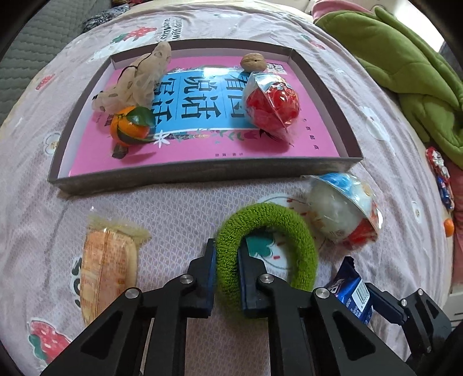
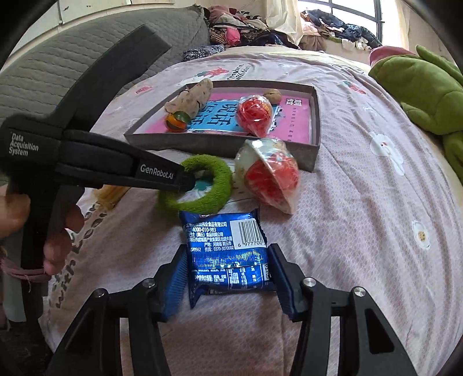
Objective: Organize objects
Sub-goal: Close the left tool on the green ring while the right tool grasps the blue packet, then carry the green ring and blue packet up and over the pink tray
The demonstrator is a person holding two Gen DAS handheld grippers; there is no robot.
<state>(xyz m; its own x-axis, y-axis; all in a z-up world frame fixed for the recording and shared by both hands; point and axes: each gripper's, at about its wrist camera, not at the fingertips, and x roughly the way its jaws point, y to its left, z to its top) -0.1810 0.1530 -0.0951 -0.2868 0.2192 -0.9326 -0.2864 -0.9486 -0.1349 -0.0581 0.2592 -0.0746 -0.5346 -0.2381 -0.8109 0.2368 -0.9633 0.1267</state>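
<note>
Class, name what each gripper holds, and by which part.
Left gripper: green ring, pinched through its band. Right gripper: blue packet, by its side edges.

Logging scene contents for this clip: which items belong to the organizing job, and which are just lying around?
Job items:
green ring, pinched by left gripper
blue snack packet, between right gripper fingers
box
jelly cup
wafer packet

Lying about:
green plush
clothes pile

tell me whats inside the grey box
A pink book lines the grey box; on it lie a tangerine, beige pouch, walnut and red snack cup. Beneath the book is hidden.
</note>
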